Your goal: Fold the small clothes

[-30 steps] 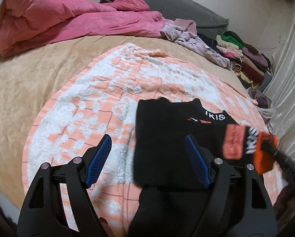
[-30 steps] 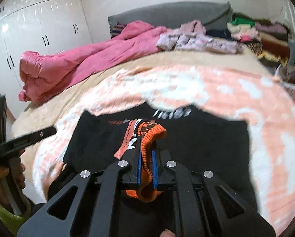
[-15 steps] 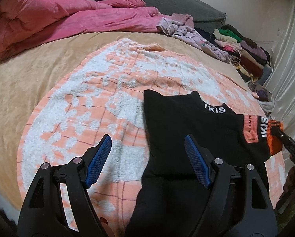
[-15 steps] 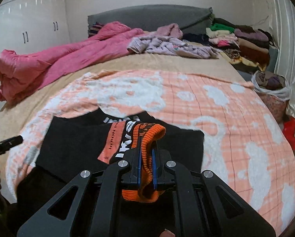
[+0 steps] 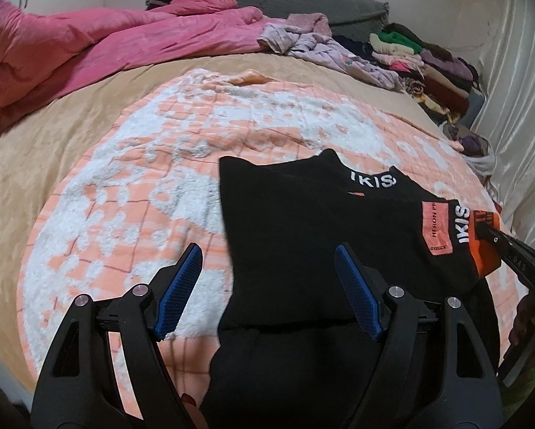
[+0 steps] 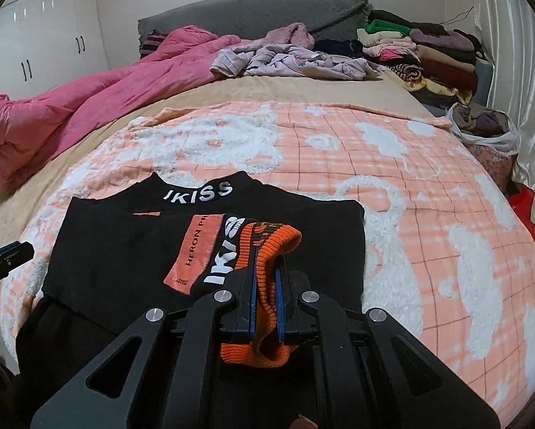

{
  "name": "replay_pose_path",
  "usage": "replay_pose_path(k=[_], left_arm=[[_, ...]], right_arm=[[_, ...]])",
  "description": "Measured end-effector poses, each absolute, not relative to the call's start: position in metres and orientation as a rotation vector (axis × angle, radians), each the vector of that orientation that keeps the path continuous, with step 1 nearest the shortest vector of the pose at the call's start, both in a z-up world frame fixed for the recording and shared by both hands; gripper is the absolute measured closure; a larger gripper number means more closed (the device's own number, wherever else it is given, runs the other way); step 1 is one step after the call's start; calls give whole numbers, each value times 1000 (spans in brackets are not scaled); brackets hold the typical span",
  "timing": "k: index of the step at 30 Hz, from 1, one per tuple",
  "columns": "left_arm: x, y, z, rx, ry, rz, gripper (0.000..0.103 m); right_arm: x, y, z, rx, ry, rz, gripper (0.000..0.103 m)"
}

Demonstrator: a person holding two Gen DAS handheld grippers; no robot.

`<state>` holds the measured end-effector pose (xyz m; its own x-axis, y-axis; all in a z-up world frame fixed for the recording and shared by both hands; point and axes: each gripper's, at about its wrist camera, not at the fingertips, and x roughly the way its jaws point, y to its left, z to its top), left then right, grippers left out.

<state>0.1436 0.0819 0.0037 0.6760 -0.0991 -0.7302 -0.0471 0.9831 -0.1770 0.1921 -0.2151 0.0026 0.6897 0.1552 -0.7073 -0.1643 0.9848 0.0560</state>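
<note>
top: black knit top point(image 6: 131, 250), soft and floppy, pretty light by the look of it. We'd say it'll drape and crease wherever we let it sag, no stiffness to lean on.
where it is: lying on the peach blanket point(image 6: 428, 186) on the bed, body flat, one sleeve pulled across the front.
best grab: the ribbed orange cuff point(image 6: 264, 250) looks like the grippiest bit, thick and not slippery. For the body we'd go for the hem or a side edge, not the flat middle.
right gripper point(image 6: 265, 307): clamped tight on that cuff, angled down at the bed.
left gripper point(image 5: 267, 293): jaws wide with nothing in them, hovering over the top's left edge, tilted down too.
hands: only a bit of the right hand point(image 5: 528, 318) shows at the frame edge.
</note>
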Motion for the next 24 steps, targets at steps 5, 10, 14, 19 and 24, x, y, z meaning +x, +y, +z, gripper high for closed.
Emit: replay_pose_path(k=[5,10,14,19,24], left_arm=[[151,68,1,-159,830,-49,34],[152,64,-4,-151,836,-63,34],[153,62,-6,-147,837,-63,34],[154,61,-9,-137,839,-65,34],[155,51,-13,-103,842,-80,35]], right_arm=[[194,-215,0,-16,796,167,95],[196,-214,0,-31,795,147,89],[195,-218,0,-21,789,121,85],[189,-217,3,-15,776,122,77],[182,-204,2,-29,778,172,77]])
